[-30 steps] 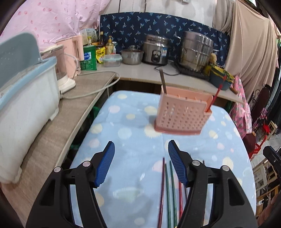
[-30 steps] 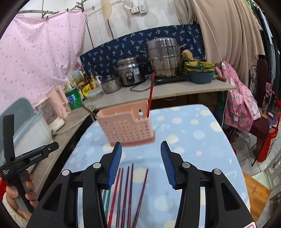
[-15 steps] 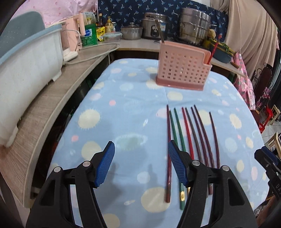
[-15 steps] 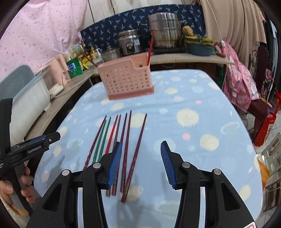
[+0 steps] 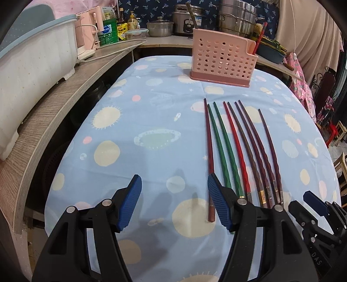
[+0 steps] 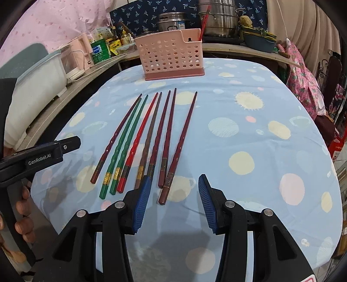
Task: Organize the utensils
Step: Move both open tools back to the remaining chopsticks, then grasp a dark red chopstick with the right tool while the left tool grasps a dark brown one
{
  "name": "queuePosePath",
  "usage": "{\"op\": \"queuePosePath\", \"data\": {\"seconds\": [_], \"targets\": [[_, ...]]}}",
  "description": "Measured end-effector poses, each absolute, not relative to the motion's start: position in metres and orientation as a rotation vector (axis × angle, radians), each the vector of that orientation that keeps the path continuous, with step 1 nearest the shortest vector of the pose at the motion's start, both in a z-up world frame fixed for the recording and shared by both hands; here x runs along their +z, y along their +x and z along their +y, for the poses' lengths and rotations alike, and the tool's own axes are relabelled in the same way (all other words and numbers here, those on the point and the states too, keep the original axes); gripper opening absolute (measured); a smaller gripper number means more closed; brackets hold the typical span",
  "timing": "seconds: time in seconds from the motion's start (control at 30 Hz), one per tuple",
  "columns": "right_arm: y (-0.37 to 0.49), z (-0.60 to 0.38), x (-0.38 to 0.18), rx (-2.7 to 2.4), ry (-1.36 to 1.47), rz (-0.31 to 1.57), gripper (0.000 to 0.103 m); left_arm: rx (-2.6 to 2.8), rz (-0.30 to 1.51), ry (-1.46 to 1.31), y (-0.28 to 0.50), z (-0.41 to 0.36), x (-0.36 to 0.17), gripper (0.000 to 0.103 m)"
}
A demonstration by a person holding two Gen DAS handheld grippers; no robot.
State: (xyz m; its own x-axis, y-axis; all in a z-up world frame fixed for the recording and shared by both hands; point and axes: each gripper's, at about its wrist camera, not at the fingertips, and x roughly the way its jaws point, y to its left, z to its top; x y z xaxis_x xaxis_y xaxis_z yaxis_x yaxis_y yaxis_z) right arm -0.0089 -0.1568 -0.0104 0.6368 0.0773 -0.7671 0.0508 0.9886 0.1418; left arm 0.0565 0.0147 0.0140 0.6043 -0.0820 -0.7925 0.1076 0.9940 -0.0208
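Observation:
Several chopsticks (image 5: 236, 149) (image 6: 151, 134), dark red, green and bright red, lie side by side on a blue patterned tablecloth (image 5: 151, 121). A pink perforated holder (image 5: 223, 60) (image 6: 173, 55) stands at the far end, with a red chopstick (image 6: 203, 23) upright in it. My left gripper (image 5: 173, 201) is open and empty over the cloth, its right finger above the thick end of the leftmost dark red stick. Open as well, my right gripper (image 6: 172, 201) hovers at the near ends, the rightmost dark red chopstick (image 6: 180, 147) ending between its fingers, untouched.
A wooden counter (image 5: 54, 104) runs along the left with a large white tub (image 5: 32, 65), a pink appliance and bottles. Steel pots (image 5: 236, 17) stand on the back counter. A person's hand (image 6: 21, 208) holds the left gripper's handle. Chairs stand off the right edge.
Both grippers have dropped toward the table and tilted down. The chopsticks now fill the view and the holder sits farther up. Neither gripper's opening changed.

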Motion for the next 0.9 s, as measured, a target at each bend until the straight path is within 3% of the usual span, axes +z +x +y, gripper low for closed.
{"op": "queuePosePath", "data": {"seconds": [0.27,0.57,0.9], "targets": [[-0.008,-0.149,-0.023,0.016,0.132,0.906,0.042,-0.121,0.938,0.037,0.051,0.013,0.004,0.06],[-0.007,-0.148,-0.029,0.005,0.104,0.915,0.031,-0.136,0.965,0.033,0.05,0.011,-0.004,0.06],[-0.007,-0.164,-0.03,-0.021,0.146,0.914,0.007,-0.157,0.981,0.028,0.05,0.008,-0.009,0.06]]}}
